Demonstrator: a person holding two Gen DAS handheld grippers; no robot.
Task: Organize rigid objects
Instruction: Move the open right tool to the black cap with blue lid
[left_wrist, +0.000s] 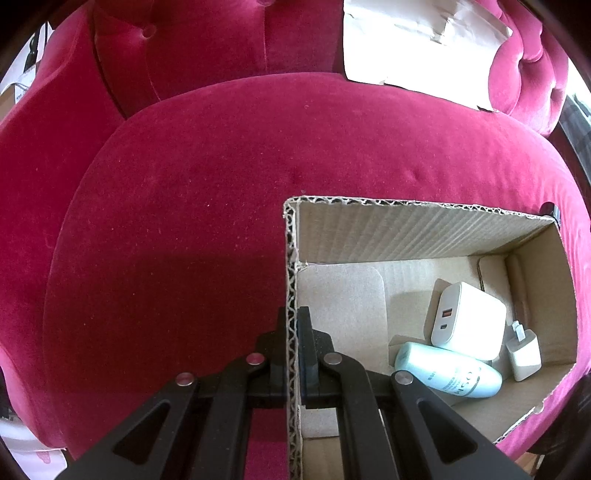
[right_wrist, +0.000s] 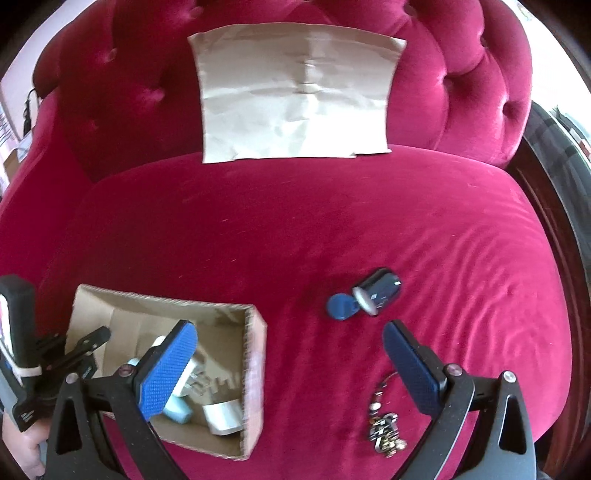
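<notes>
Box (left_wrist: 424, 236): on the red sofa (left_wrist: 221, 184), holds a white charger (left_wrist: 467, 321), a pale bottle (left_wrist: 448, 371) and a small plug (left_wrist: 524, 354).
Left tool (left_wrist: 292, 332): clamped on the box's left wall.
Right tool (right_wrist: 288, 347): jaws wide apart, nothing held, above the sofa.
Dark gadget (right_wrist: 378, 291): on the sofa beside a blue tag (right_wrist: 341, 306).
Keys (right_wrist: 384, 428): near the right tool's finger.

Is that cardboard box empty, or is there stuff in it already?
Not empty. The cardboard box holds a white charger, a pale blue bottle and a small white plug.

Crimson velvet sofa (right_wrist: 295, 229), brown corrugated box (left_wrist: 424, 229), pale-blue bottle (left_wrist: 448, 374), white charger (left_wrist: 467, 321), blue-padded tool (right_wrist: 291, 354).
</notes>
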